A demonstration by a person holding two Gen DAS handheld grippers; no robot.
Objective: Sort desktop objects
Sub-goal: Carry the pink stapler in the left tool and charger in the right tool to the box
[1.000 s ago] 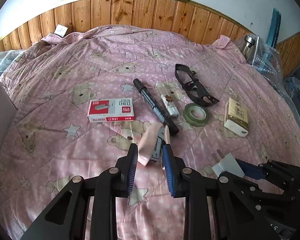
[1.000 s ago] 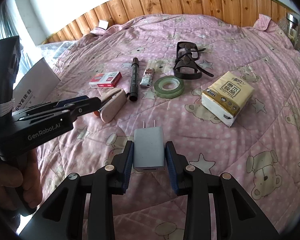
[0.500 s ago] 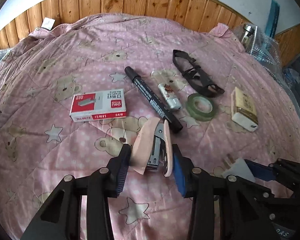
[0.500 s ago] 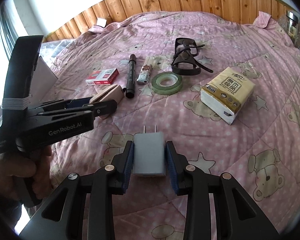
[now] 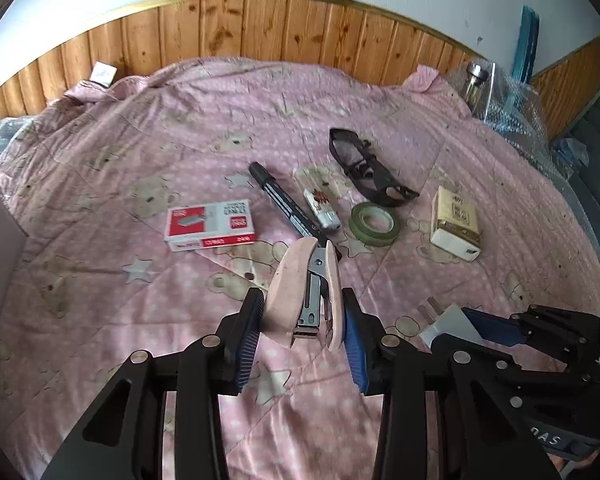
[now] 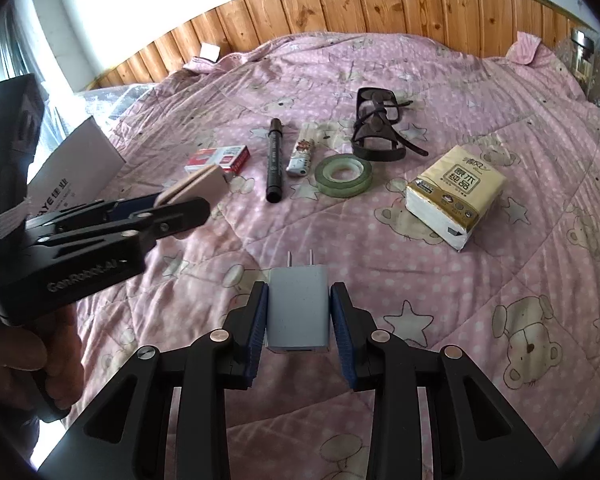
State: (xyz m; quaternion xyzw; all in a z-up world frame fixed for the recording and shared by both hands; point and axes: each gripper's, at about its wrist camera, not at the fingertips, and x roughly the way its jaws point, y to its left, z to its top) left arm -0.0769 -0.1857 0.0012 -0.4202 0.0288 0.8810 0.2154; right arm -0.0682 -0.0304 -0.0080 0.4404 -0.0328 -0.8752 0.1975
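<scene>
Pink plastic stapler [image 5: 304, 292] sits clamped sideways in the left gripper [image 5: 300, 336]; right gripper [image 6: 299, 320] pinches a grey wall charger [image 6: 298, 308], both lifted clear for sorting, I guess.

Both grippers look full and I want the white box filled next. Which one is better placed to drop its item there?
Left, probably. The left gripper, shut on the pink stapler, sits nearer the white box; the right gripper, holding the charger, is farther.

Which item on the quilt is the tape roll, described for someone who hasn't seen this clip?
On the pink bear-print quilt, find the row of small items below the wooden headboard. The tape roll lies flat between the black glasses and the tissue pack. It is the only ring, translucent green with an open centre.
</scene>
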